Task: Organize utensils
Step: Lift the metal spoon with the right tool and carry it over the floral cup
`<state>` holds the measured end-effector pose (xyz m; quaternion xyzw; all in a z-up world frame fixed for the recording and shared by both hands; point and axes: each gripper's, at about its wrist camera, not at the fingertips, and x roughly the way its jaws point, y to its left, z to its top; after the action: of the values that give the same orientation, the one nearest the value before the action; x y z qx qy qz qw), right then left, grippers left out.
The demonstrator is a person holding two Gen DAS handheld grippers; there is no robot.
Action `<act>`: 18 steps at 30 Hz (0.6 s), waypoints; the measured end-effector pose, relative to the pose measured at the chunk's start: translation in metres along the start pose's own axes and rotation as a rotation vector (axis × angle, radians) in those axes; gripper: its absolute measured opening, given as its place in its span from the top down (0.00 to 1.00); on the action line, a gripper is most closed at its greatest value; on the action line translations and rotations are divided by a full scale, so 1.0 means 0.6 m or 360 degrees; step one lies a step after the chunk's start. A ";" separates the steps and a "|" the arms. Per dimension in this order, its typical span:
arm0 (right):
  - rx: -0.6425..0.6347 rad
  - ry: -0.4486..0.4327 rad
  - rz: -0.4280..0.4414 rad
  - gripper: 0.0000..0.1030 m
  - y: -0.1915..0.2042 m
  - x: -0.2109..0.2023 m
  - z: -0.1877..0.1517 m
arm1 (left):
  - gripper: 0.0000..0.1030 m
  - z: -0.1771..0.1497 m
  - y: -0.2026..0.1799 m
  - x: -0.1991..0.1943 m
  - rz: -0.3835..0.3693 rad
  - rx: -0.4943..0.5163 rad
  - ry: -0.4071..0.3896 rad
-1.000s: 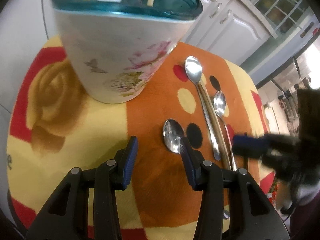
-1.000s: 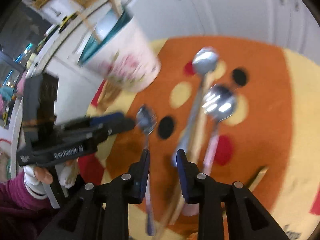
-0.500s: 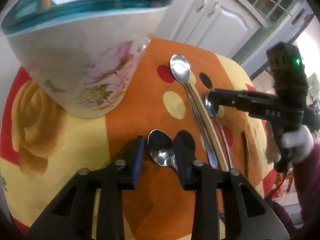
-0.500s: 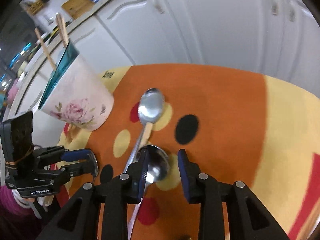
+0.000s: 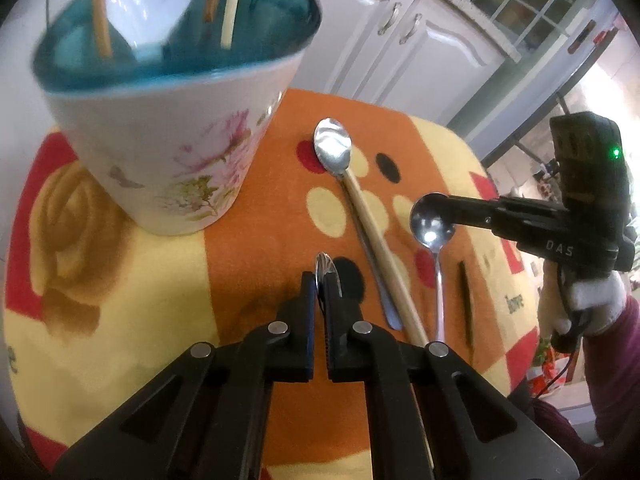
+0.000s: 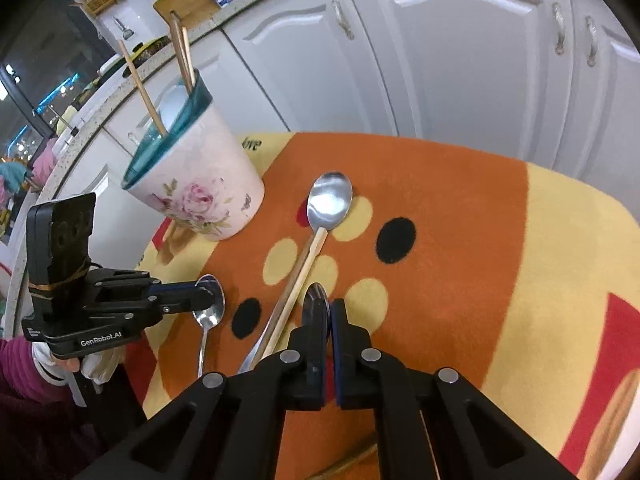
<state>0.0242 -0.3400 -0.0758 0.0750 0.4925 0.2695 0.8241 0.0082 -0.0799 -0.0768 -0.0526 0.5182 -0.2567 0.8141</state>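
Left spoon [image 5: 327, 270]: bowl on edge, pinched between the pads of the left gripper [image 5: 319, 292], whose jaws have just closed on it.
Right spoon [image 5: 433, 222]: bowl clamped in the right gripper [image 6: 325, 312], which has just shut on it; handle trails back over the cloth.
Long spoon [image 6: 328, 202]: flat on the cloth [image 6: 460, 216], between the two grippers, bowl ahead of both jaws.
Cup [image 5: 172, 128]: ahead and left of the left jaws, upright, holding chopsticks [image 5: 100, 12].

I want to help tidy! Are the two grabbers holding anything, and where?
Yes. The left gripper pinches a small spoon by its bowl. The right gripper pinches another spoon by its bowl too.
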 end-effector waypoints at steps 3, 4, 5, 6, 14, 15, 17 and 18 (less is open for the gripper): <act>-0.0048 -0.0078 -0.0050 0.98 0.017 -0.030 0.007 | 0.99 0.003 -0.009 -0.033 0.0007 0.0038 -0.0064; -0.0063 -0.0102 -0.0061 0.98 0.022 -0.039 0.008 | 0.99 0.005 -0.011 -0.043 0.0006 0.0043 -0.0084; -0.0079 -0.0134 -0.0078 0.98 0.029 -0.051 0.011 | 0.99 0.007 -0.012 -0.053 0.0005 0.0044 -0.0104; -0.0092 -0.0161 -0.0099 0.98 0.035 -0.060 0.013 | 0.99 0.009 -0.013 -0.062 0.0006 0.0042 -0.0125; -0.0169 -0.0315 -0.0203 0.98 0.067 -0.117 0.021 | 1.00 0.021 -0.027 -0.124 0.0018 0.0079 -0.0260; -0.0176 -0.0333 -0.0212 0.98 0.071 -0.121 0.023 | 1.00 0.022 -0.028 -0.133 0.0020 0.0082 -0.0277; -0.0184 -0.0367 -0.0209 0.98 0.078 -0.132 0.028 | 1.00 0.023 -0.028 -0.149 0.0018 0.0085 -0.0306; -0.0190 -0.0386 -0.0213 0.98 0.082 -0.140 0.031 | 1.00 0.025 -0.028 -0.158 0.0014 0.0085 -0.0321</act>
<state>-0.0091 -0.3394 0.0176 0.0248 0.3763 0.2318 0.8967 -0.0161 -0.0520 0.0135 -0.0542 0.4269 -0.2601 0.8644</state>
